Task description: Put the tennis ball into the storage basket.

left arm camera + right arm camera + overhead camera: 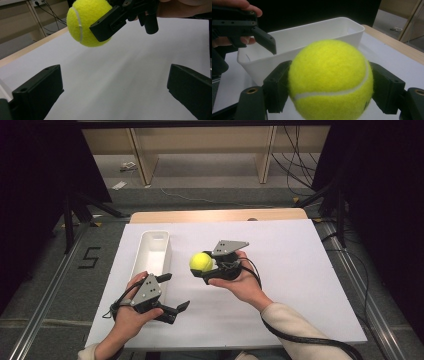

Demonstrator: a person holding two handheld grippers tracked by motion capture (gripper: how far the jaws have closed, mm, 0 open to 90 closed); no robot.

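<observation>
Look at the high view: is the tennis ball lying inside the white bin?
No, the right tool holds the tennis ball beside the white bin.

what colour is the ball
Yellow-green ball with a white seam, clearest in the right gripper view.

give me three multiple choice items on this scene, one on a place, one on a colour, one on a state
1. Where is the tennis ball?
A. inside the white bin
B. between the right tool's jaws, above the table
C. lying on the floor

2. What colour is the bin?
A. white
B. red
C. black

3. How does the left tool stand?
A. shut on the ball
B. shut on the bin's rim
C. open, holding nothing

Key: B, the right tool clamps the ball clear of the table; A, its walls are plain white; C, its jaws stand wide apart with bare table between them.
</observation>
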